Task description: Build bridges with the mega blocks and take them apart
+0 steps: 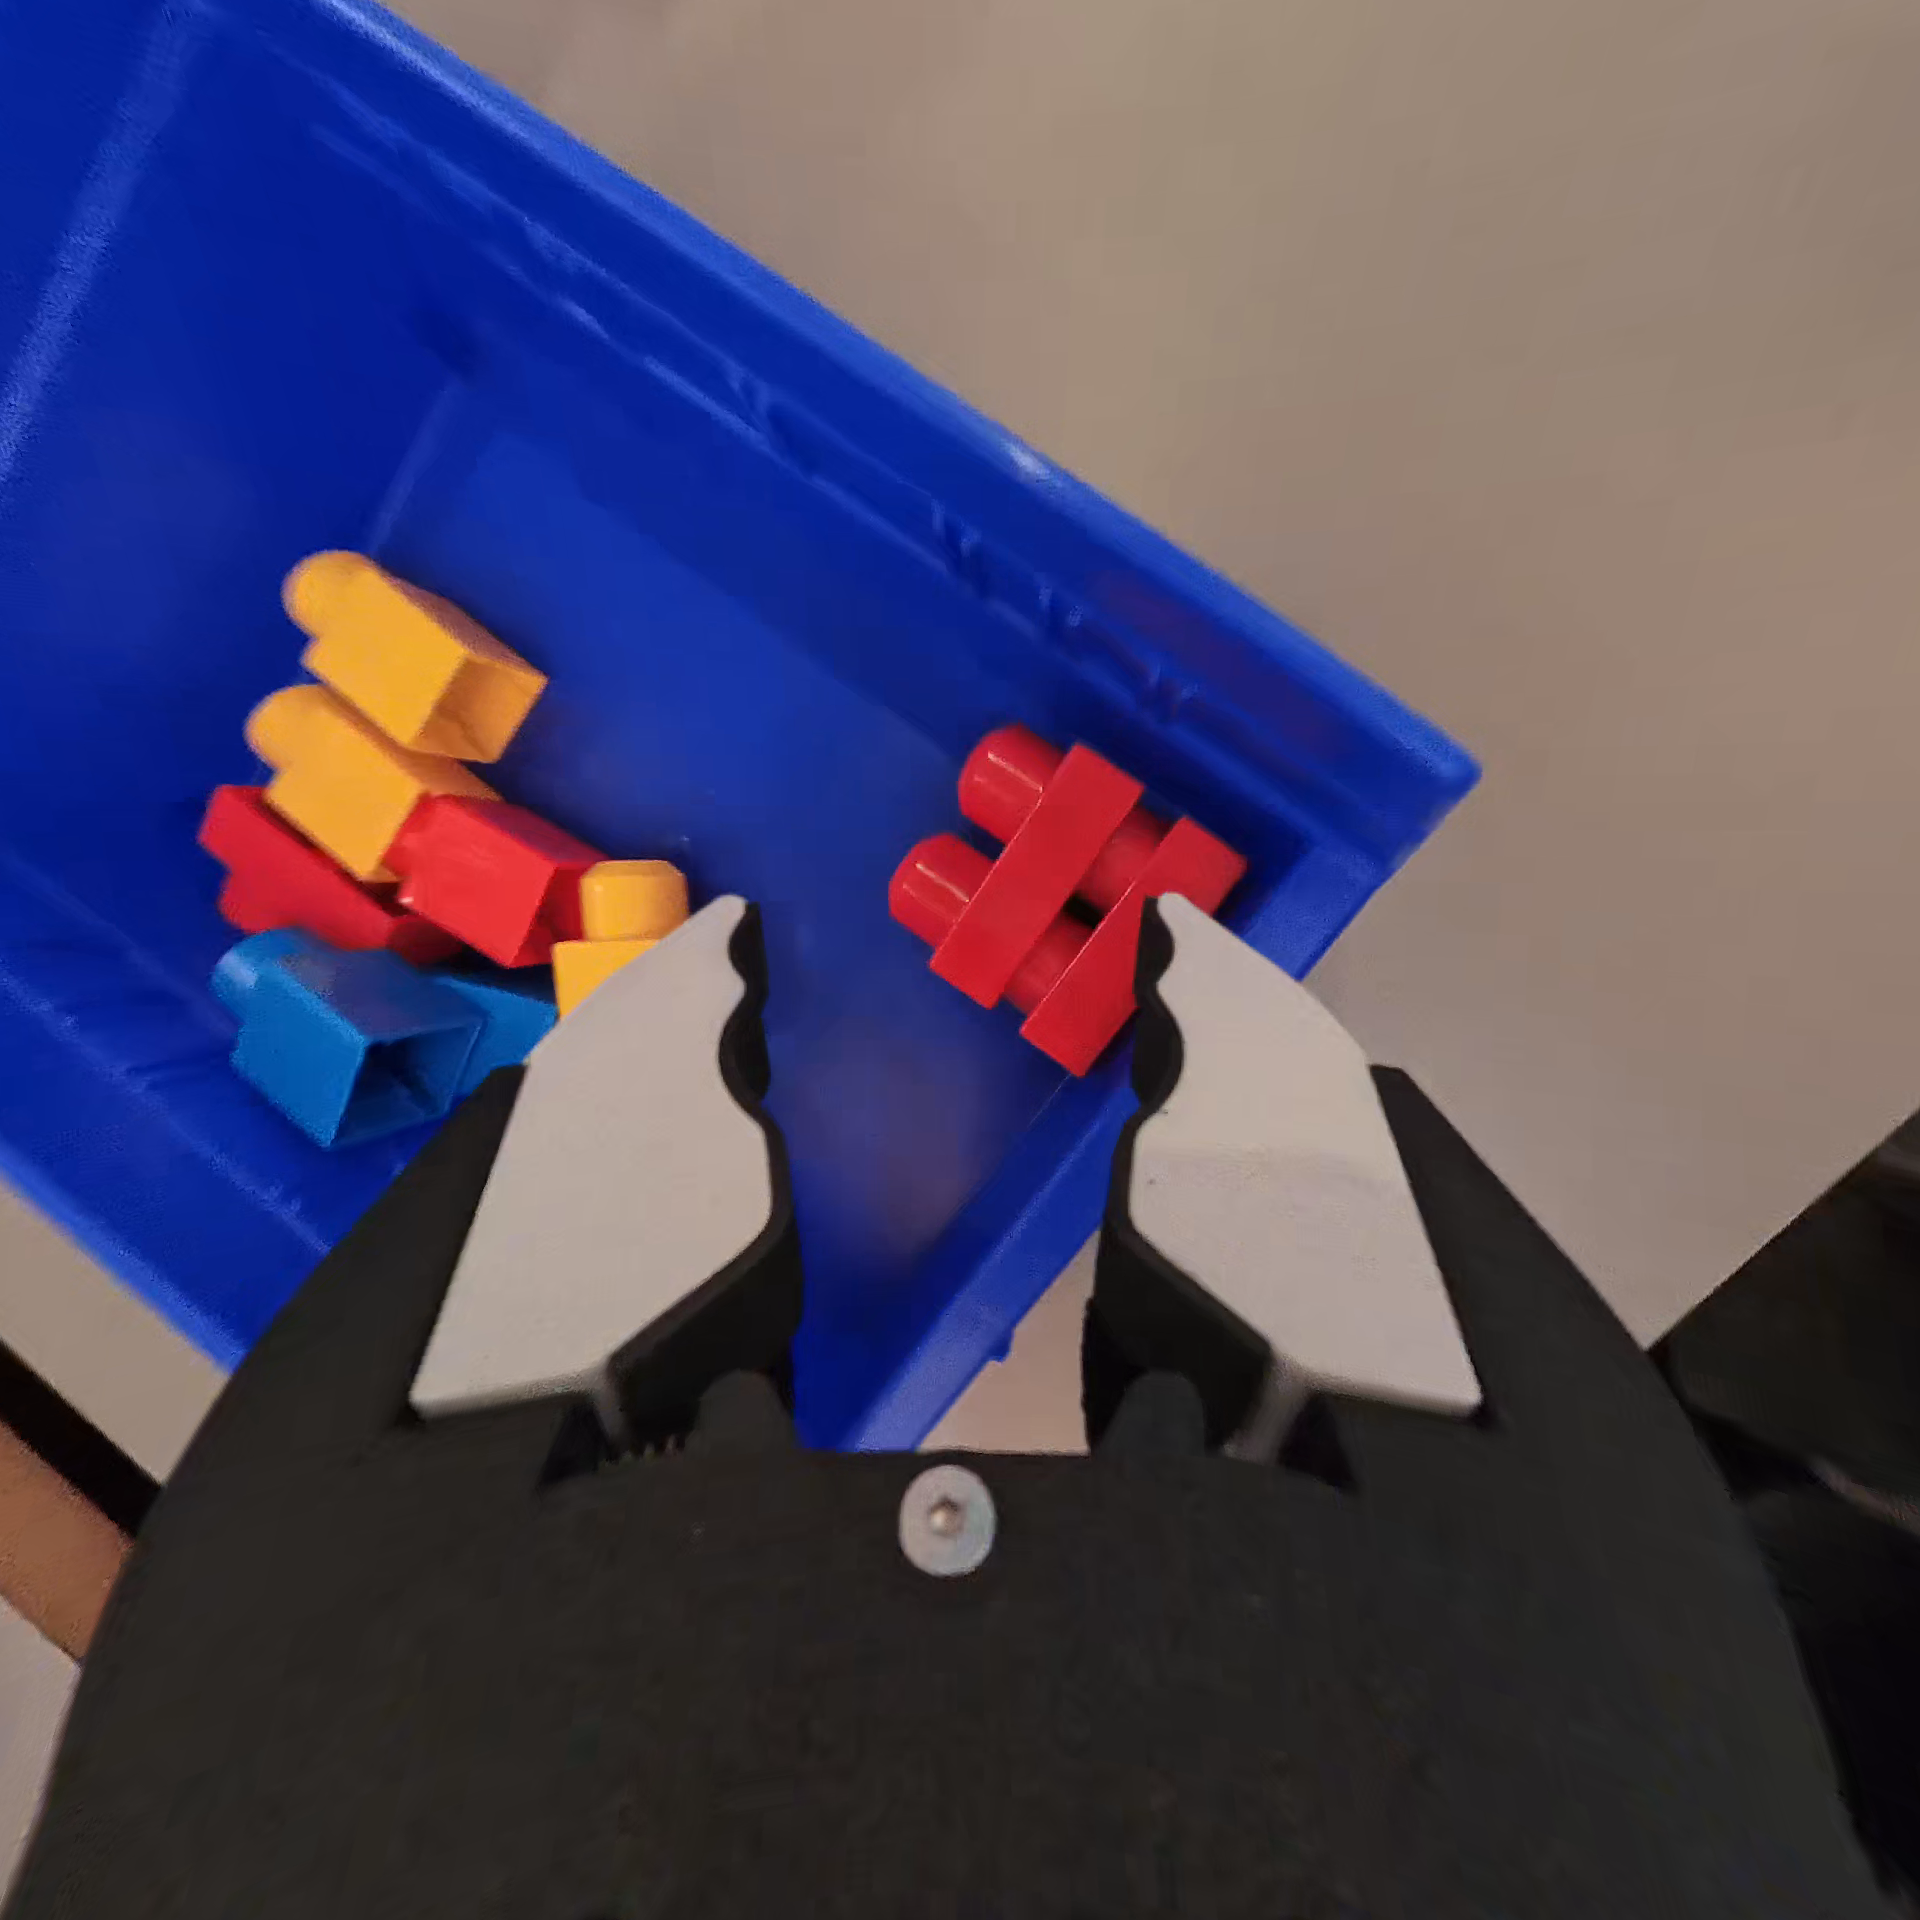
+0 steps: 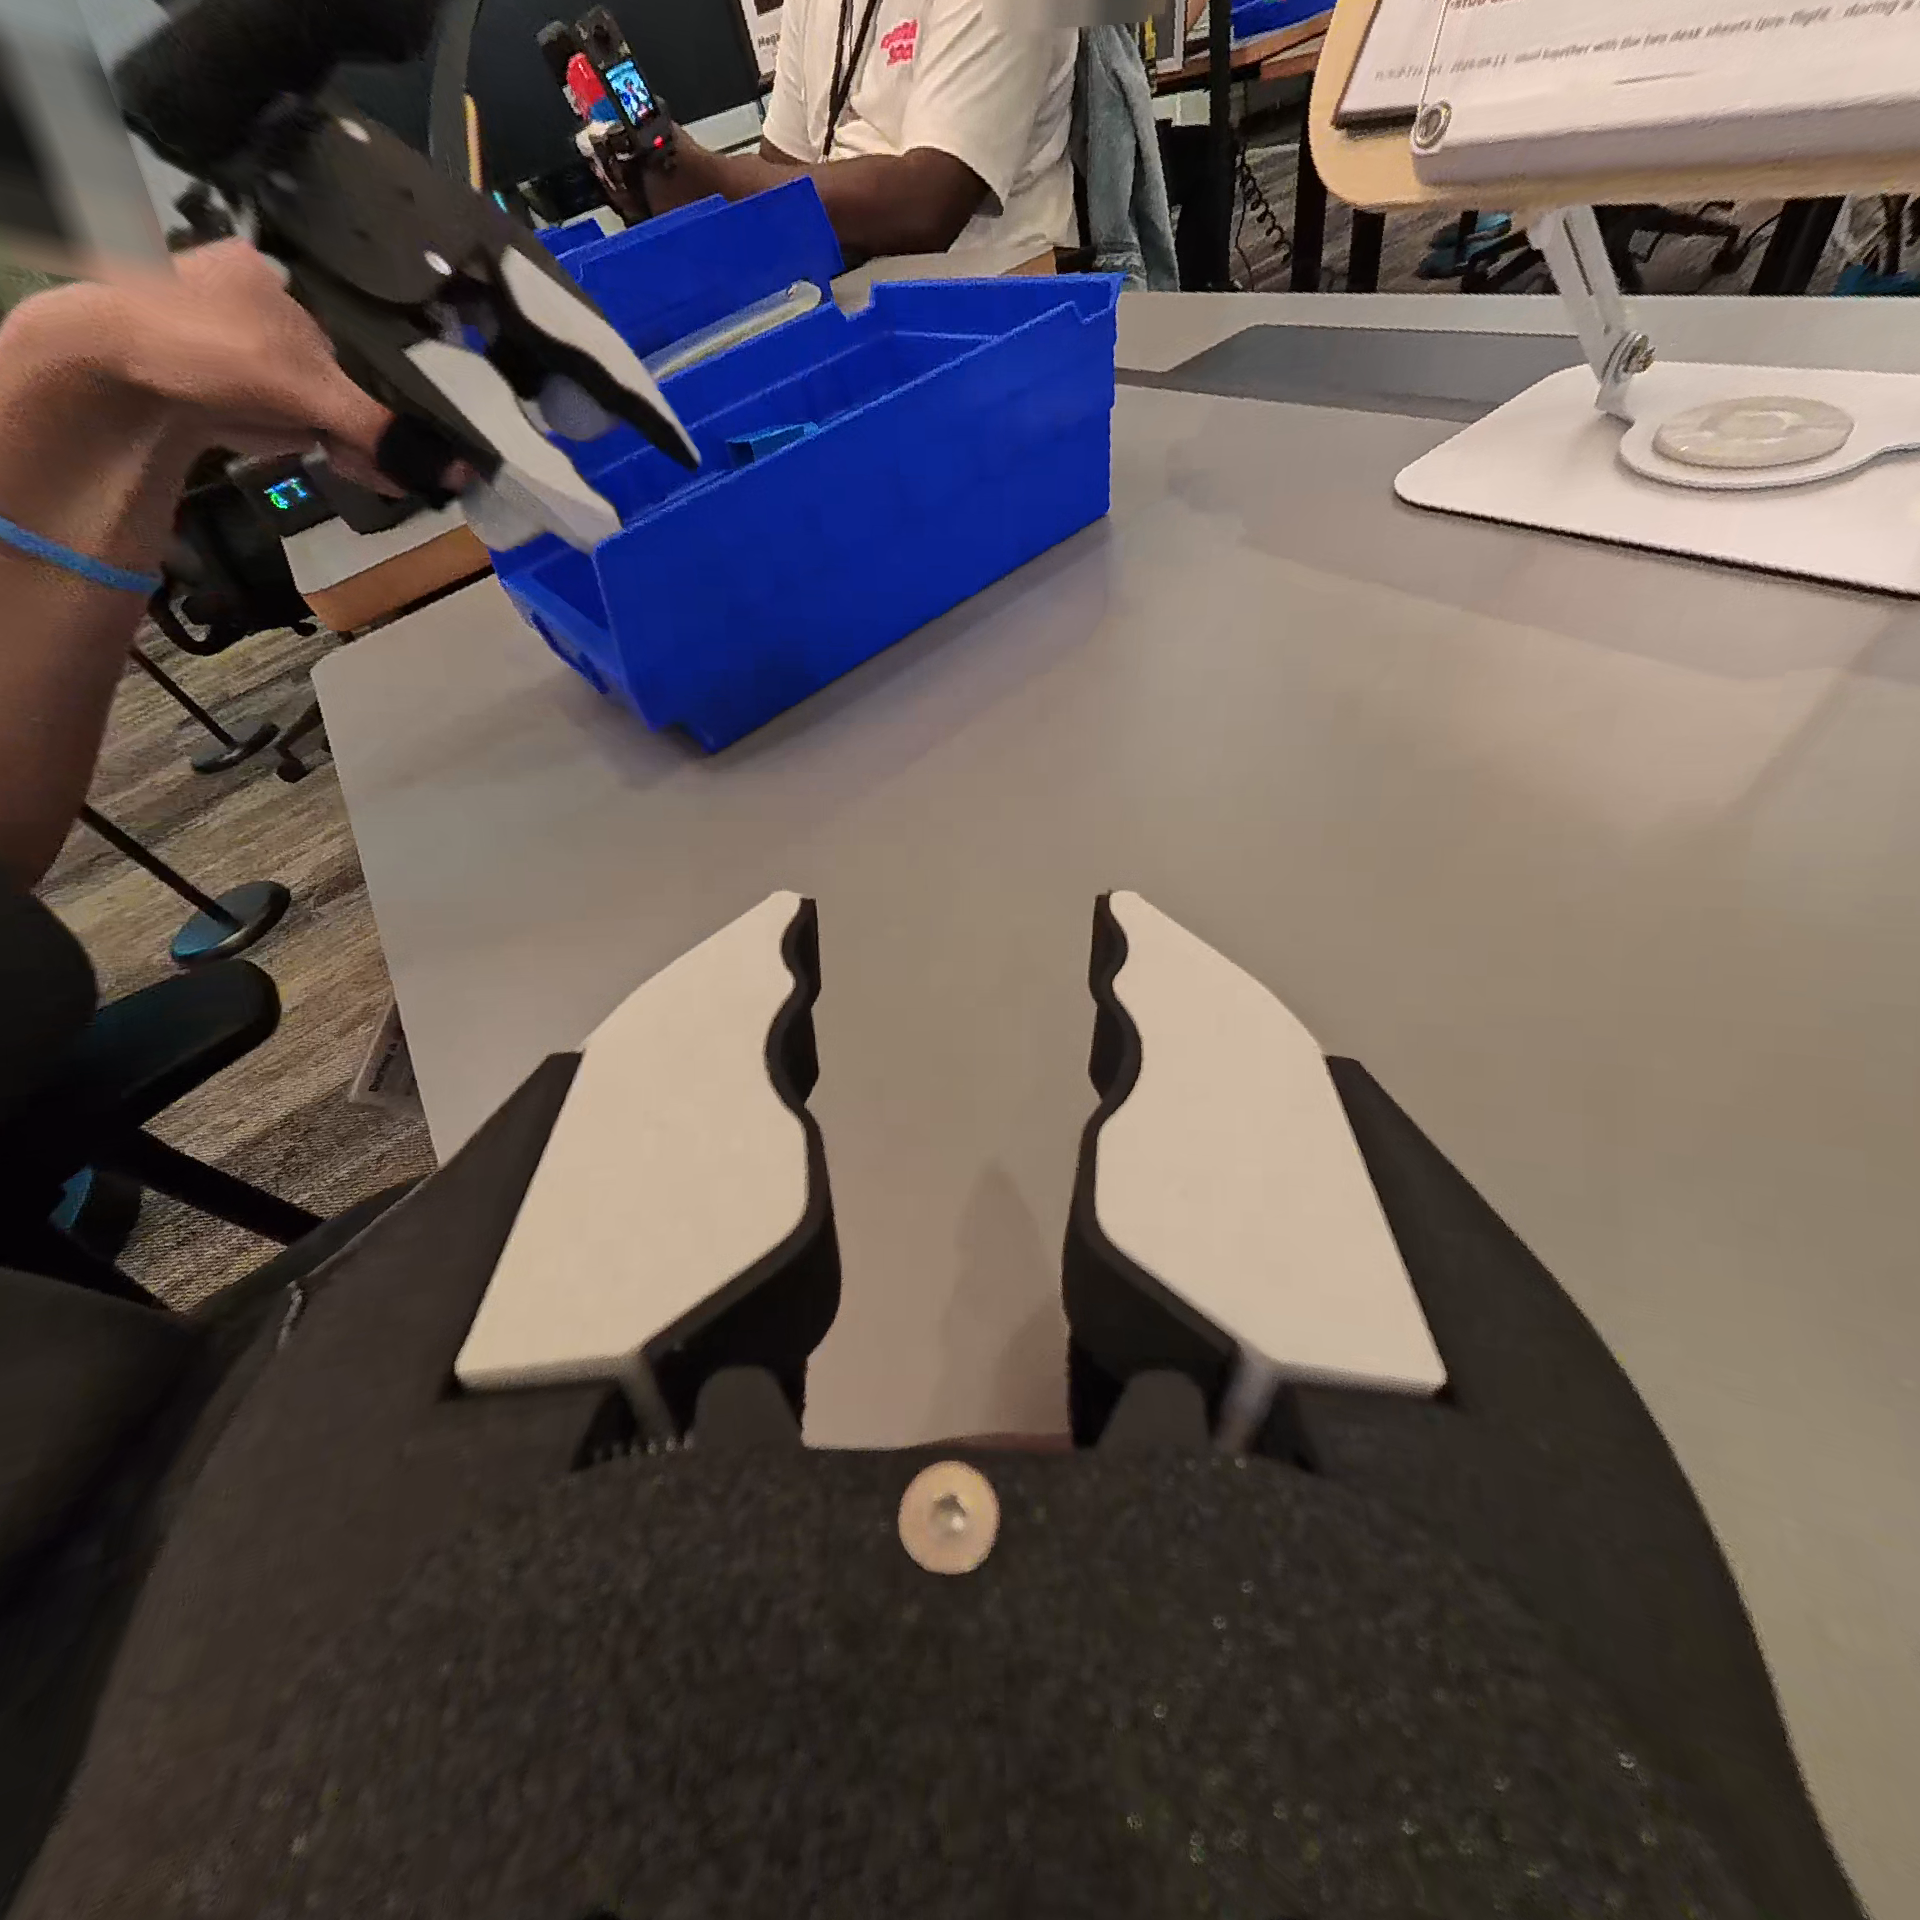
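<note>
My left gripper (image 1: 948, 920) is open and empty, hovering over a blue bin (image 1: 644, 436). In the bin, two joined red blocks (image 1: 1049, 894) lie by the right fingertip near the bin's corner. A pile of yellow blocks (image 1: 395, 675), red blocks (image 1: 478, 883) and a blue block (image 1: 343, 1029) lies to the left. My right gripper (image 2: 954, 914) is open and empty, low over the bare grey table (image 2: 1351, 831). The right wrist view also shows the left gripper (image 2: 582, 436) above the bin (image 2: 831, 561), held by a hand.
A white stand base (image 2: 1662, 468) with a tilted board sits at the table's far right. A second blue bin (image 2: 707, 249) stands behind the first. A person in a white shirt (image 2: 914, 104) sits beyond the table. Chair legs and floor lie left of the table edge. About 30 centimeters separates my left fingertips from my right. Left tips and right tips are each some 40 centimeters from the white stand base (image 2: 1662, 468).
</note>
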`<state>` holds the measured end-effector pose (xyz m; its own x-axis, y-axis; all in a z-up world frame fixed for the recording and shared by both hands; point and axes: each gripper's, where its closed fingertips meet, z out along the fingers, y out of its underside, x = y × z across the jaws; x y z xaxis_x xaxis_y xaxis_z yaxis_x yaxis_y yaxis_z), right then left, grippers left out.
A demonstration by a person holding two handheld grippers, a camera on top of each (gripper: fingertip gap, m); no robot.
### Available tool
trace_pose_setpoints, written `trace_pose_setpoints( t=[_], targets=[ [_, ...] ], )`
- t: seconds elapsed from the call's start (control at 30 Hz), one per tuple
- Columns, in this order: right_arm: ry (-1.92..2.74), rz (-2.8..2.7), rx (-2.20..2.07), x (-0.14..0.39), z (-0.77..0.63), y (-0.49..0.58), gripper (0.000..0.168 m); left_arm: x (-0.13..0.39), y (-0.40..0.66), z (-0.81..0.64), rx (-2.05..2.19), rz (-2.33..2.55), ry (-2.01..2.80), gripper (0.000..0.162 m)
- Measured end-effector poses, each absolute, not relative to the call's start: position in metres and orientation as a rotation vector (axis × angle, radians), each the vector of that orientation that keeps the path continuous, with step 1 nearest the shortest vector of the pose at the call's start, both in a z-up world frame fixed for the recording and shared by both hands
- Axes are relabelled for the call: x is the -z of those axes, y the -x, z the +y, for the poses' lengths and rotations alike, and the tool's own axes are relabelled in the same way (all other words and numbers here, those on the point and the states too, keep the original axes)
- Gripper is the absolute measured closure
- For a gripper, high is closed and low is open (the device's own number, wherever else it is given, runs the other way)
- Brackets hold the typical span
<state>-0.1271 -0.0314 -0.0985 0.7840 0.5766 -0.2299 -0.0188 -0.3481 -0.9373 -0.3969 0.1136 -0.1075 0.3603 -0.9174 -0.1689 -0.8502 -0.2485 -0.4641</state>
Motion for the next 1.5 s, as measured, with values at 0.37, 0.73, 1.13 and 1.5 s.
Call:
trace_pose_setpoints(
  t=[0.37, 0.73, 1.13, 1.5],
  targets=[
    [1.85, -0.398, -0.651, 0.101, -0.033, 0.121, 0.12, 0.171, 0.394, 0.117, 0.181, 2.081, 2.22, 0.119],
    [1.844, -0.376, -0.665, 0.099, -0.031, 0.115, 0.121, 0.142, 0.405, 0.134, 0.114, 2.106, 2.129, 0.12],
    [1.828, -0.39, -0.638, 0.091, -0.033, 0.112, 0.122, 0.101, 0.389, 0.182, -0.271, 1.948, 1.8, 0.12],
    [1.834, -0.405, -0.634, 0.09, -0.036, 0.116, 0.123, 0.104, 0.373, 0.202, -0.42, 1.683, 1.506, 0.12]
  ],
)
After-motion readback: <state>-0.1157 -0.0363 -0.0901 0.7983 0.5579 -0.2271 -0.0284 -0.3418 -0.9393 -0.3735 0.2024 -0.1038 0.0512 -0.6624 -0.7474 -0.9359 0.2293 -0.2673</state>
